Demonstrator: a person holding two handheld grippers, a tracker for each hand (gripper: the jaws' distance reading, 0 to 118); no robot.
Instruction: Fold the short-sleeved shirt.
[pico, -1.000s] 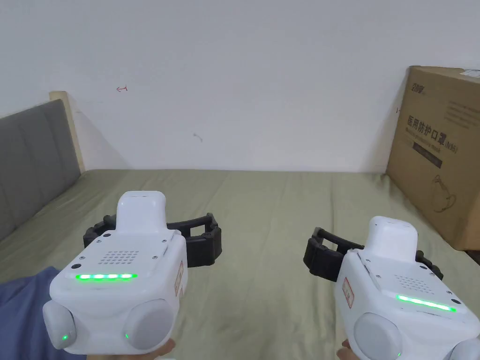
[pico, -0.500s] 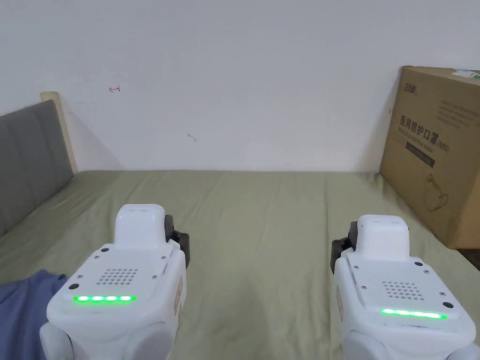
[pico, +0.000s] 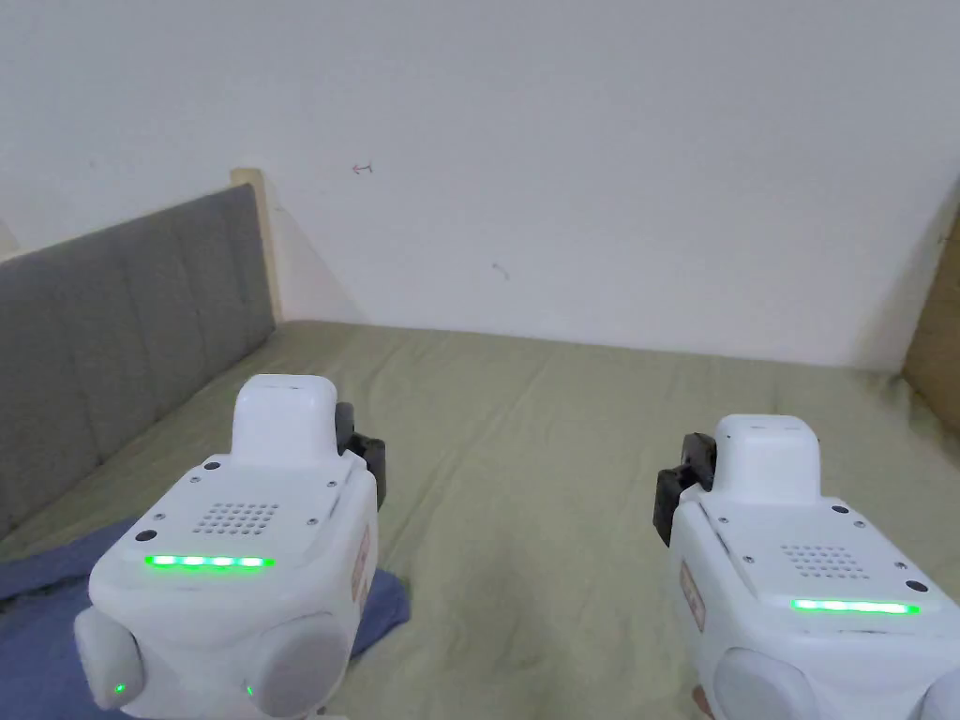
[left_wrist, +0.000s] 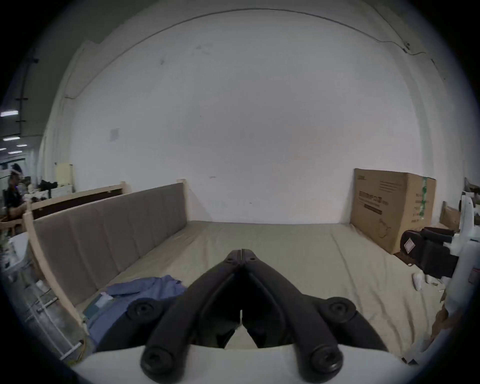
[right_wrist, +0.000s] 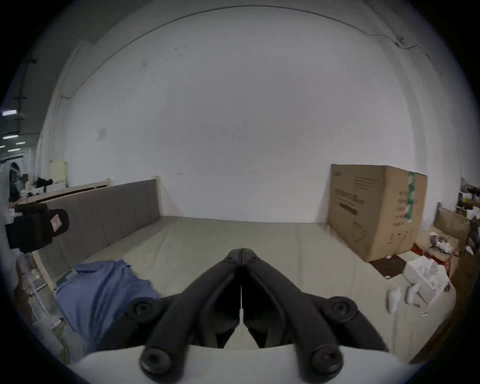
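Observation:
A blue short-sleeved shirt (pico: 37, 609) lies crumpled on the green bed sheet (pico: 544, 441) at the near left, beside the headboard; it also lies low and left in the left gripper view (left_wrist: 145, 291) and the right gripper view (right_wrist: 104, 288). My left gripper (left_wrist: 241, 250) hovers above the sheet, just right of the shirt, jaws pressed together with nothing between them. My right gripper (right_wrist: 241, 249) hangs farther right over bare sheet, likewise shut and empty. In the head view their white bodies hide most of the left gripper (pico: 361, 455) and the right gripper (pico: 684, 469).
A grey padded headboard (pico: 122, 300) runs along the bed's left side and a white wall (pico: 581, 169) stands at the back. A large cardboard box (left_wrist: 389, 207) stands on the bed's far right corner. White packets (right_wrist: 423, 275) lie at the right edge.
Both grippers have gone from open to shut. The head camera has swung left, so the headboard and more of the blue shirt show and the box has slid out to the right.

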